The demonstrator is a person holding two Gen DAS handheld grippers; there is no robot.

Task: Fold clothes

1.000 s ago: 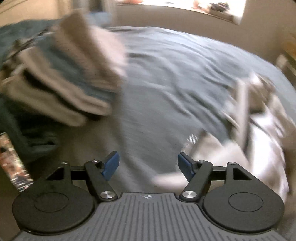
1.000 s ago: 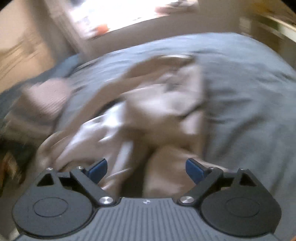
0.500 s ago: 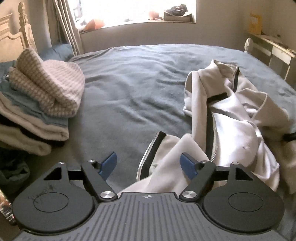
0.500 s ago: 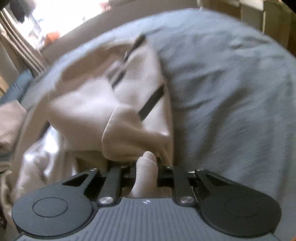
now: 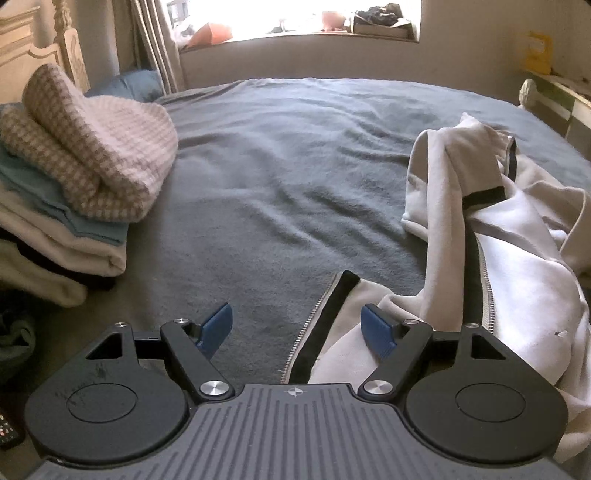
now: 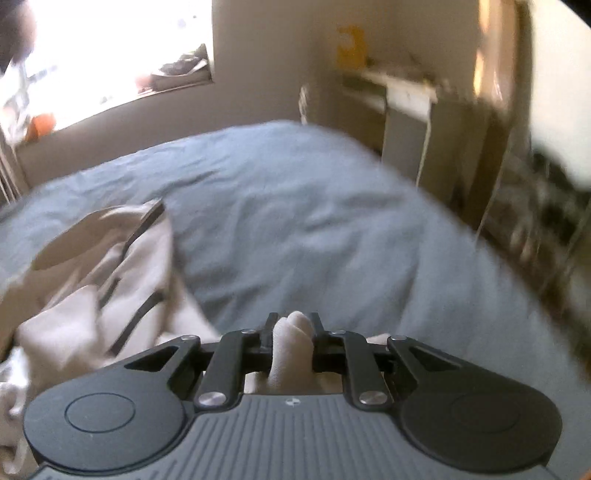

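Note:
A cream zip-up jacket (image 5: 509, 236) with black trim lies crumpled on the right of a grey-blue bed (image 5: 288, 155). Its zipped front edge (image 5: 321, 317) reaches down between the blue pads of my left gripper (image 5: 297, 328), which is open and not pressing on the cloth. In the right wrist view my right gripper (image 6: 293, 334) is shut on a pinched fold of the same jacket (image 6: 103, 280), whose bulk trails off to the left. The picture there is blurred by motion.
A stack of folded clothes (image 5: 74, 177), topped by a houndstooth knit, sits at the bed's left edge near a headboard (image 5: 40, 55). A window sill (image 5: 295, 33) runs behind the bed. A desk (image 6: 402, 110) and cluttered furniture stand to the right.
My right gripper went from open over the jacket to shut on a fold, then swung right, pulling the cloth. The left view steadied and sank towards the jacket's zipped edge.

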